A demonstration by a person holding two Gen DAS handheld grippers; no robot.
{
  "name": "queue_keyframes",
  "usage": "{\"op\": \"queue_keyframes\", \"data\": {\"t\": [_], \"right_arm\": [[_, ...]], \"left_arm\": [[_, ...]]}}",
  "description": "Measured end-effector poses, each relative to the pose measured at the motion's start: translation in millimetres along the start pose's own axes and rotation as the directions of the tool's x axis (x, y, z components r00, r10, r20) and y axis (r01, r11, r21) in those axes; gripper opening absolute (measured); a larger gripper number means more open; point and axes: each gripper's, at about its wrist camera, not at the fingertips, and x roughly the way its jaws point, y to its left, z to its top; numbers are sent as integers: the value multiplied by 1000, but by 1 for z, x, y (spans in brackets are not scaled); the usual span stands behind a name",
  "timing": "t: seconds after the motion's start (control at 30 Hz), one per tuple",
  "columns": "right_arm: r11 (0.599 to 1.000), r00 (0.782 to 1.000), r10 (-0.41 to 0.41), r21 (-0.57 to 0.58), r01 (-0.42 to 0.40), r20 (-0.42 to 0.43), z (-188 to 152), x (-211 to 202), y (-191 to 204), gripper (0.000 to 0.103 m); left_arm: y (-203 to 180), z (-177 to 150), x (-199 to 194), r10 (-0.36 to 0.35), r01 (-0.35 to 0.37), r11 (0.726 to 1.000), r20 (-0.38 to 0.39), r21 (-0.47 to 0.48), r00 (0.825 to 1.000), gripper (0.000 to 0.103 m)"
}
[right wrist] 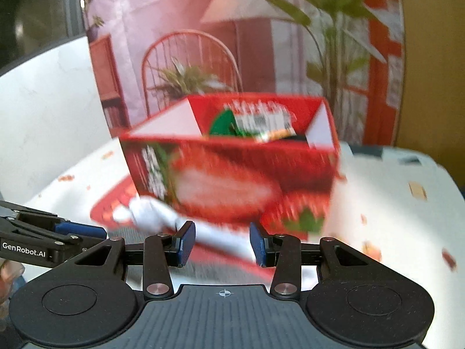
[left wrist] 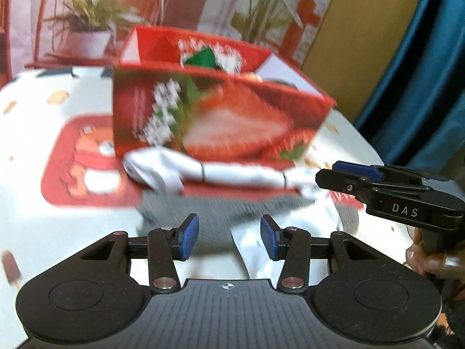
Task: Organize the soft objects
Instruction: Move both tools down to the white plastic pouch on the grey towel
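A white sock (left wrist: 203, 171) lies on the table in front of a red strawberry-print box (left wrist: 215, 116); it also shows in the right wrist view (right wrist: 157, 213). A grey knitted cloth (left wrist: 226, 218) lies nearer, with a white piece (left wrist: 250, 247) on it. My left gripper (left wrist: 229, 237) is open and empty just above the grey cloth. My right gripper (right wrist: 222, 242) is open and empty, over the white sock's leg, in front of the box (right wrist: 232, 174). The right gripper shows from the side at the right of the left wrist view (left wrist: 334, 174). The frames are motion-blurred.
The table has a white cloth (left wrist: 58, 174) with red prints. The open box holds a green and white packet (right wrist: 252, 122). A potted plant (left wrist: 87, 29), a chair and a printed backdrop stand behind. A blue curtain (left wrist: 421, 87) hangs at the right.
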Motion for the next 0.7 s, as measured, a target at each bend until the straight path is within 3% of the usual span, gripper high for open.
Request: {"op": "queue_keyframes", "data": {"t": [0.27, 0.53, 0.7], "right_arm": [[996, 993, -39, 80, 48, -112, -52, -13, -10, 39], [987, 981, -55, 136, 81, -184, -63, -8, -18, 49], [978, 973, -15, 198, 63, -232, -72, 1, -24, 55]], "left_arm": [[0, -25, 14, -28, 26, 999, -70, -34, 997, 49], [-4, -29, 20, -36, 34, 999, -78, -26, 996, 49], [-1, -32, 23, -46, 42, 998, -90, -47, 995, 49]]}}
